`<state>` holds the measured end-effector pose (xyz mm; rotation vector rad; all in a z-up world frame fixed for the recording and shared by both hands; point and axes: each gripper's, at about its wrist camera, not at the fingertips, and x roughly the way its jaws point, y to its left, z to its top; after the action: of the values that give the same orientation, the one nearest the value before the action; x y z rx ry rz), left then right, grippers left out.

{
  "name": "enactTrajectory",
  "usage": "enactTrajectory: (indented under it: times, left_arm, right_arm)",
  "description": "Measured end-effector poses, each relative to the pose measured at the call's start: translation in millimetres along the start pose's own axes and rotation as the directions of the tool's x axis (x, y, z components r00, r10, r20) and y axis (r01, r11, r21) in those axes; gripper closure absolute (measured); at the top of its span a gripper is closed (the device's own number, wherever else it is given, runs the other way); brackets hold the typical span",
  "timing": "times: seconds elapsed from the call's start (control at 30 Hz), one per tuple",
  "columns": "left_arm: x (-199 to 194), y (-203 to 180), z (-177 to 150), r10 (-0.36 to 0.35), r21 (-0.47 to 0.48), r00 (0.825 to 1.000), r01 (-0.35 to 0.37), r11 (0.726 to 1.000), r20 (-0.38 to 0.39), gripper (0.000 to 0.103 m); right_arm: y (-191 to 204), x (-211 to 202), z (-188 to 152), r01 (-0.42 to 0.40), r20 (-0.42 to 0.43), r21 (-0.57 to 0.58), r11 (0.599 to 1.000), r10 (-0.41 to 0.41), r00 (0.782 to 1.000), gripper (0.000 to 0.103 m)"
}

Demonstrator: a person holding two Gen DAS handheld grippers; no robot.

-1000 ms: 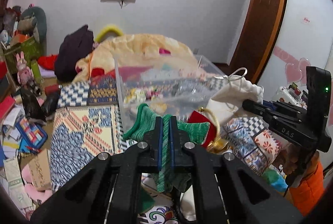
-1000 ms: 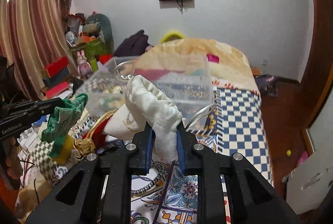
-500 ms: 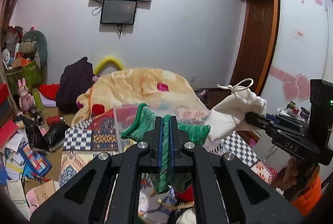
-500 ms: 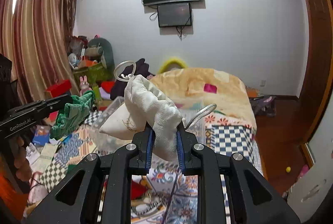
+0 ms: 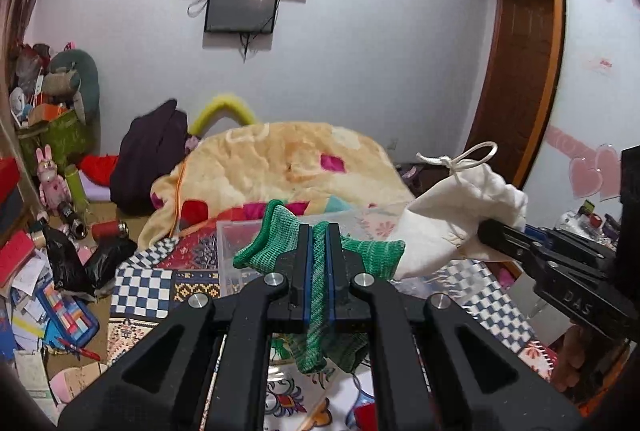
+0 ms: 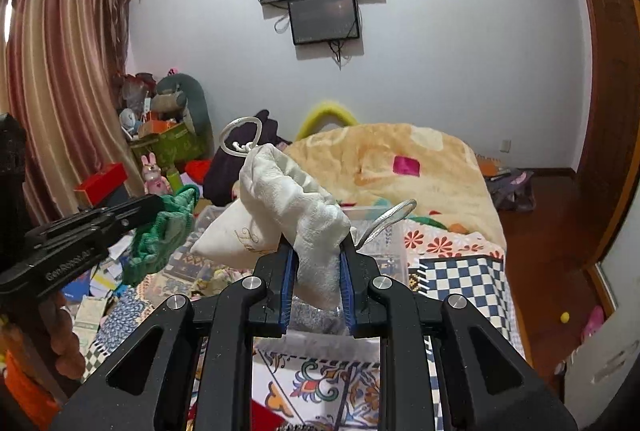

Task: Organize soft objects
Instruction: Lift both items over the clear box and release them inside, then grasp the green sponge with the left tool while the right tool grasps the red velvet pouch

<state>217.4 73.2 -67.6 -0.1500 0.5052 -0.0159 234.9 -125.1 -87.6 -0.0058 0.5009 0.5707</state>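
Both pairs of jaws are clamped on cloth: the left gripper (image 5: 317, 251) is closed on a green knitted piece (image 5: 320, 257), and the right gripper (image 6: 317, 273) is pinched on a white drawstring pouch (image 6: 280, 207). Both soft things are held in the air above the patterned bedspread (image 5: 160, 283), just in front of a clear plastic bin (image 5: 240, 251), and appear close beside each other or touching in the left wrist view.

The step in hand is judged to be carriage to the bin. It would be done well if each piece were brought over the open top before the grip is loosened, one at a time, so that hanging ends are not caught on the rim.

The green piece is draped across the jaws, its long axis left to right, ends drooping. The pouch is held by its lower end, its long axis rising leftwards, with the corded mouth (image 6: 240, 139) uppermost.
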Motion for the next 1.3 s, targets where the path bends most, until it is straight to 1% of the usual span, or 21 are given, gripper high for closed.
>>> enactTrajectory:
  times: [0.1, 0.27, 0.4, 0.5, 0.53, 0.7, 0.83, 0.87, 0.9, 0.97, 1.03, 1.1, 1.17, 1.2, 1.23, 1.27, 1.3]
  left_arm:
    - [20, 5, -5, -0.005, -0.02, 0.999, 0.004, 1.0, -0.053, 0.098]
    - [48, 9, -16, 0.026, -0.013, 0.992, -0.028, 1.0, -0.121, 0.098]
    - [65, 9, -22, 0.03, -0.005, 0.986, -0.032, 0.999, -0.165, 0.098]
    - [72, 7, -26, 0.041, 0.011, 0.981, -0.039, 0.999, -0.189, 0.098]
    - [74, 6, -27, 0.041, 0.013, 0.98, -0.039, 0.999, -0.196, 0.098]
    - [70, 1, -28, 0.03, 0.017, 0.979, -0.027, 0.999, -0.202, 0.098]
    - [62, 0, -25, 0.009, 0.014, 0.98, -0.007, 1.0, -0.198, 0.091]
    - [58, -1, -24, 0.006, 0.016, 0.981, -0.003, 1.0, -0.194, 0.09]
    - [55, -2, -23, 0.004, 0.019, 0.982, 0.0, 1.0, -0.188, 0.088]
    - [44, -3, -21, -0.01, 0.019, 0.984, 0.014, 1.0, -0.175, 0.084]
    - [34, -4, -18, -0.024, 0.015, 0.987, 0.027, 1.0, -0.159, 0.079]
    - [23, -5, -16, -0.027, 0.019, 0.99, 0.03, 0.999, -0.141, 0.076]
    - [8, -7, -13, -0.032, 0.027, 0.993, 0.036, 0.999, -0.115, 0.07]
    - [1, -8, -13, -0.033, 0.03, 0.994, 0.036, 0.999, -0.103, 0.066]
    - [-8, -8, -12, -0.033, 0.033, 0.996, 0.036, 0.999, -0.088, 0.061]
    - [-16, -9, -11, -0.032, 0.036, 0.997, 0.035, 0.999, -0.072, 0.058]
    - [-24, -9, -11, -0.032, 0.038, 0.998, 0.035, 0.999, -0.058, 0.054]
  right_arm:
    - [1, 15, -3, 0.003, -0.042, -0.001, 1.0, -0.003, 0.999, 0.085]
    - [0, 37, -9, 0.006, -0.112, -0.007, 1.0, -0.007, 0.994, 0.085]
    - [-3, 53, -14, 0.002, -0.165, -0.002, 1.0, -0.003, 0.986, 0.085]
    - [-2, 58, -17, 0.004, -0.188, -0.006, 1.0, -0.005, 0.982, 0.084]
    - [-1, 59, -17, 0.003, -0.193, -0.008, 1.0, -0.005, 0.981, 0.083]
    - [2, 56, -19, 0.009, -0.21, -0.032, 0.999, -0.015, 0.978, 0.08]
    - [1, 51, -18, -0.003, -0.214, -0.032, 0.999, -0.004, 0.977, 0.071]
    - [1, 49, -18, -0.003, -0.21, -0.034, 0.999, -0.004, 0.978, 0.07]
    - [0, 46, -18, -0.003, -0.205, -0.037, 0.999, -0.004, 0.979, 0.068]
    - [1, 38, -16, 0.001, -0.191, -0.049, 0.999, -0.01, 0.982, 0.064]
    - [1, 28, -14, 0.008, -0.168, -0.064, 0.998, -0.018, 0.986, 0.058]
    - [2, 17, -12, 0.015, -0.143, -0.079, 0.997, -0.027, 0.989, 0.055]
    - [4, 8, -9, 0.016, -0.123, -0.087, 0.996, -0.026, 0.992, 0.054]
    - [4, 4, -8, 0.013, -0.116, -0.088, 0.996, -0.024, 0.993, 0.054]
    - [4, -2, -7, 0.007, -0.107, -0.089, 0.996, -0.017, 0.994, 0.051]
    - [5, -6, -7, 0.003, -0.1, -0.089, 0.996, -0.012, 0.995, 0.049]
    - [6, -13, -7, 0.0, -0.089, -0.087, 0.996, -0.008, 0.996, 0.044]
